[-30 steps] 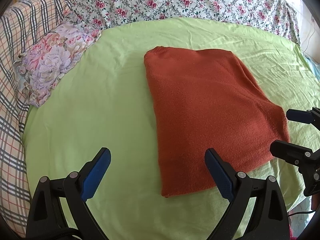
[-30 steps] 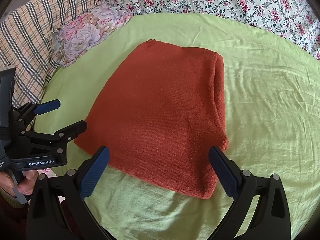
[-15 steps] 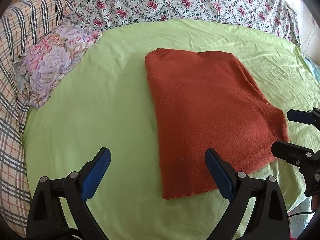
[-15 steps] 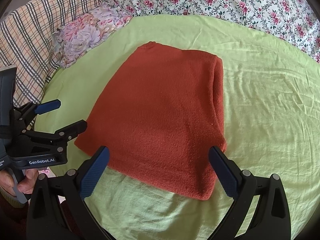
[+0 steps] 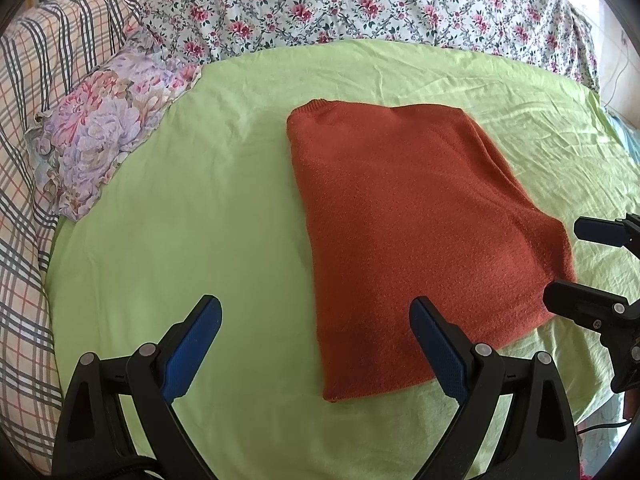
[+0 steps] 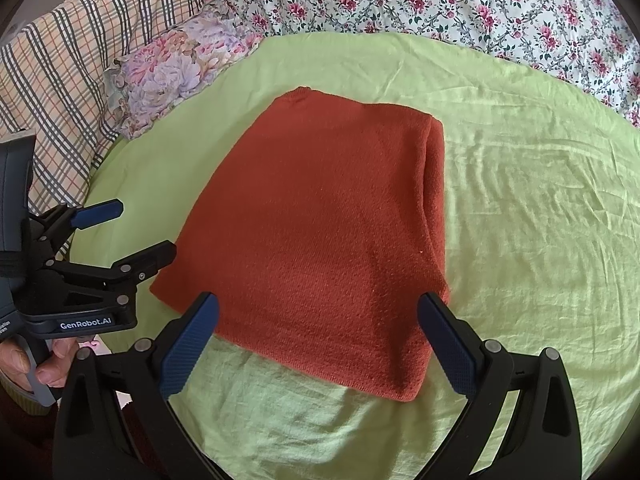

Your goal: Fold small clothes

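Folded rust-red sweater (image 5: 416,240) lying flat on the green sheet (image 5: 200,220) of the bed, a thick fold running along its right edge in the right wrist view (image 6: 434,200). Your left tool (image 5: 316,344) hangs above the near left part of the sweater with its blue-padded fingers (image 5: 192,344) spread wide, holding nothing; one finger stands over bare sheet, the other over the sweater's near edge. Your right tool (image 6: 318,340) hangs above the sweater's near edge, fingers (image 6: 448,348) likewise spread wide and empty, both tips over the knit. In the left wrist view your right tool (image 5: 592,268) enters from the right, just beside the sweater's near right corner; in the right wrist view your left tool (image 6: 128,232) sits just beside the near left corner, with your hand (image 6: 48,364) on its handle. A floral pillow (image 5: 108,136) lies at the sheet's far left, well apart from the sweater, beside a plaid cover (image 5: 24,160); a flowered quilt (image 5: 360,4) runs along the far side.
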Demonstrator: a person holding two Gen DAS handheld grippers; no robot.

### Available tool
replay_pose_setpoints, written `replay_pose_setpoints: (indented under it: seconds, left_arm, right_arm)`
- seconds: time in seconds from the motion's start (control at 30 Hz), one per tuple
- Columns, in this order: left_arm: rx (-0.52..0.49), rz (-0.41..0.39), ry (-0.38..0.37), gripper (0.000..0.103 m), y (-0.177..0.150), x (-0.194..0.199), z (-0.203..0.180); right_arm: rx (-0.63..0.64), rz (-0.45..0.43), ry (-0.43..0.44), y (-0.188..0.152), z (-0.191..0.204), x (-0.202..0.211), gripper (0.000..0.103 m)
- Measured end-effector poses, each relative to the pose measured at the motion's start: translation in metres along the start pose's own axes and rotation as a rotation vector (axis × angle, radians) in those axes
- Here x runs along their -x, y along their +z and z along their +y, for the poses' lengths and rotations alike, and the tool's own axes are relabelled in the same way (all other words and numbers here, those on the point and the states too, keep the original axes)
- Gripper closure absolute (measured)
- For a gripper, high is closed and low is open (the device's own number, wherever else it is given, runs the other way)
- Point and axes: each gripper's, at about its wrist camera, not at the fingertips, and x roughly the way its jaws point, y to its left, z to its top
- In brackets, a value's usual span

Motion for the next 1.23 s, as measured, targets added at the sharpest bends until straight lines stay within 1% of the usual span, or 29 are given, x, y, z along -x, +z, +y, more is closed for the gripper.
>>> replay_pose_setpoints:
  seconds: [0.37,0.5,0.9,1.13,1.23]
  left_arm:
    - [-0.004,-0.003,-0.001,0.008,0.001,0.0,-0.003]
    - [-0.001,-0.018,0.002,0.008,0.003,0.0,-0.005]
    - [0.007,0.009,-0.006,0.008,0.012,-0.014,-0.003]
    - [0.015,0.004,0.002,0.008,0.014,-0.013,0.0]
    - [0.015,-0.004,-0.014,0.008,0.014,-0.011,-0.001]
  right_arm:
    - [0.001,-0.003,-0.002,0.005,-0.003,0.003,0.004]
    - [0.001,-0.004,0.0,0.007,-0.006,0.002,0.004]
    - [-0.021,-0.004,-0.005,0.009,-0.012,-0.004,0.004]
    - [-0.034,-0.011,-0.004,0.01,-0.013,-0.005,0.004]
    - [-0.038,-0.011,0.001,0.011,-0.014,-0.005,0.004]
